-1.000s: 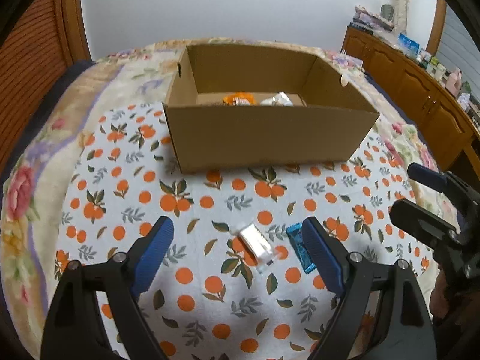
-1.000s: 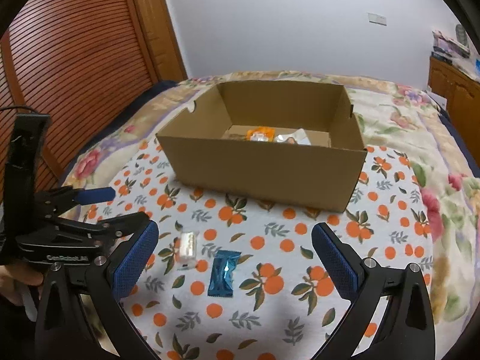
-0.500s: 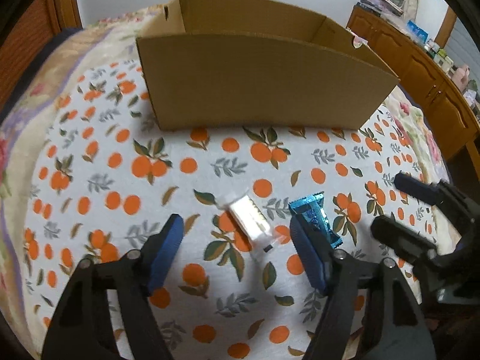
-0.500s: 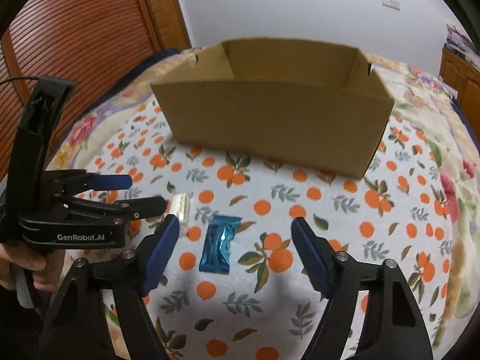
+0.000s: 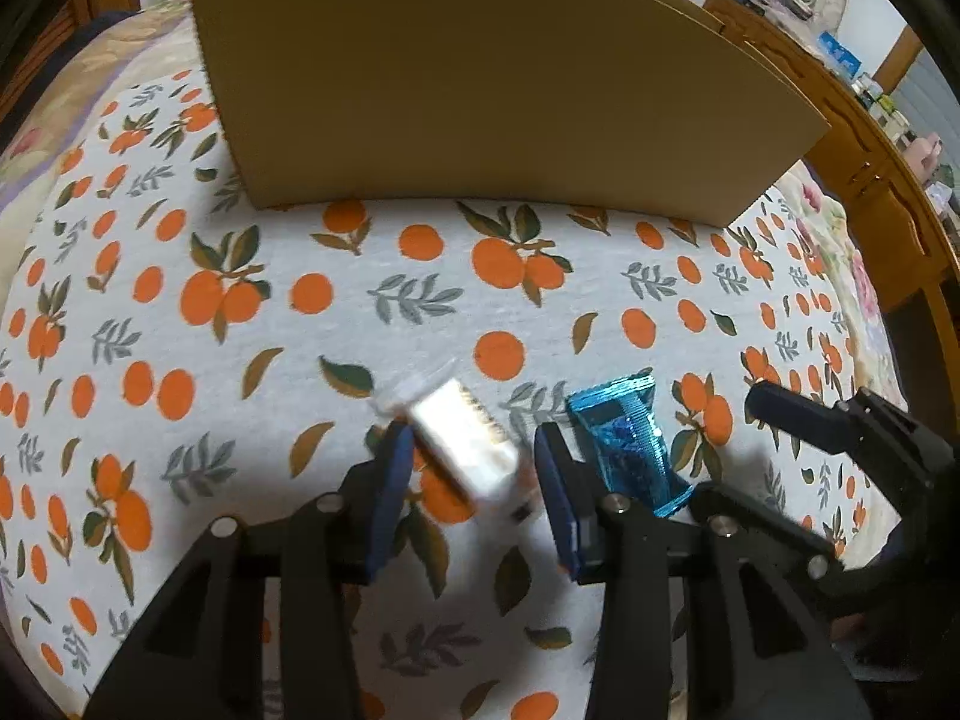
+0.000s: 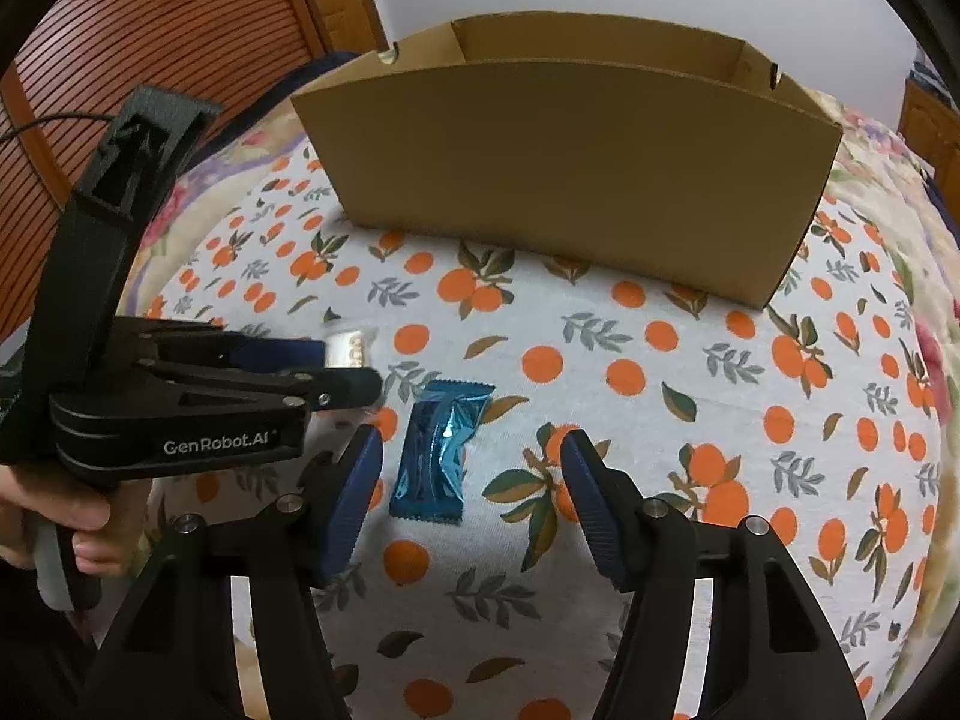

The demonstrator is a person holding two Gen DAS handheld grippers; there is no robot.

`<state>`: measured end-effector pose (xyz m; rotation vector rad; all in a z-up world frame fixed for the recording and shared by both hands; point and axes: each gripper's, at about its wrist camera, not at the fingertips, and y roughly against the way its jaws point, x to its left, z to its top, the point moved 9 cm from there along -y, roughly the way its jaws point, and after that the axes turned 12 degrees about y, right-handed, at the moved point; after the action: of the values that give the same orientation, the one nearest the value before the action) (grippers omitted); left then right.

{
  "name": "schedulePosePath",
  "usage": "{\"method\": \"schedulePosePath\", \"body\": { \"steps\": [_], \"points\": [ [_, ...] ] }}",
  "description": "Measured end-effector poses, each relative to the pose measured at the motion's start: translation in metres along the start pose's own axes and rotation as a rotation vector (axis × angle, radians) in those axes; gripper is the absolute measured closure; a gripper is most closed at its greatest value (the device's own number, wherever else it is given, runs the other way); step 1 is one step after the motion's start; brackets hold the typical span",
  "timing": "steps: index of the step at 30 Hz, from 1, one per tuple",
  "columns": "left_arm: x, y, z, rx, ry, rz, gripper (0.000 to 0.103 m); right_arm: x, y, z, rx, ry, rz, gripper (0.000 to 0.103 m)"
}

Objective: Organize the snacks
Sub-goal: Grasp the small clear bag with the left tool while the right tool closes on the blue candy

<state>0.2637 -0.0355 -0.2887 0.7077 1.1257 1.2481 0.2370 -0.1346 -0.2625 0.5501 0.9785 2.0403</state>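
the only readable text is "genrobot.ai", printed in white on the black body of the left claw (image 6: 354,372) in the right wrist view; any print on the white snack packet (image 5: 465,441) is too blurred to read.

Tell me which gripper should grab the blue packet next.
Right. The right gripper is open with the blue packet between its fingers; the left gripper already brackets the white packet.

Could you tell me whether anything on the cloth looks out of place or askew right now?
Two snacks lie loose outside the cardboard box: a white packet, lying askew between the left tool's fingers, and a blue packet flat ahead of the open right tool. Nothing is spilled or torn.
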Motion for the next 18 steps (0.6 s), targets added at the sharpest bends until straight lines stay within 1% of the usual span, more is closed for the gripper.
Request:
{"method": "schedulePosePath", "body": {
  "steps": [2,3,4,6,8,9,12,14,15,18],
  "points": [
    [-0.003,-0.001,0.001,-0.008,-0.014,0.002,0.065,0.0,-0.002,-0.001,0.004,0.001,0.003,0.039],
    [-0.004,-0.001,0.001,-0.011,-0.026,0.007,0.069,0.0,-0.003,-0.001,0.006,0.001,0.004,0.04],
    [-0.004,-0.001,0.0,-0.012,-0.039,0.019,0.083,0.001,-0.004,-0.001,0.007,0.001,0.006,0.04],
    [-0.003,-0.001,0.0,-0.021,-0.063,0.039,0.083,0.0,-0.007,-0.001,0.011,0.004,0.011,0.04],
    [-0.002,-0.001,-0.001,-0.02,-0.068,0.052,0.083,0.002,-0.012,0.0,0.016,0.007,0.025,0.048],
    [0.001,0.0,0.001,-0.019,-0.061,0.062,0.083,0.003,-0.014,-0.001,0.02,0.008,0.03,0.049],
    [0.005,0.008,0.008,-0.035,-0.043,0.059,0.083,0.008,-0.021,-0.001,0.029,0.011,0.046,0.05],
    [0.009,0.016,0.016,-0.053,-0.028,0.058,0.083,0.012,-0.027,-0.001,0.035,0.013,0.065,0.06],
    [0.012,0.02,0.02,-0.061,-0.016,0.052,0.083,0.014,-0.029,-0.001,0.039,0.016,0.072,0.062],
    [0.019,0.027,0.028,-0.075,0.011,0.044,0.083,0.02,-0.036,-0.001,0.051,0.032,0.074,0.063]
  ]
}}
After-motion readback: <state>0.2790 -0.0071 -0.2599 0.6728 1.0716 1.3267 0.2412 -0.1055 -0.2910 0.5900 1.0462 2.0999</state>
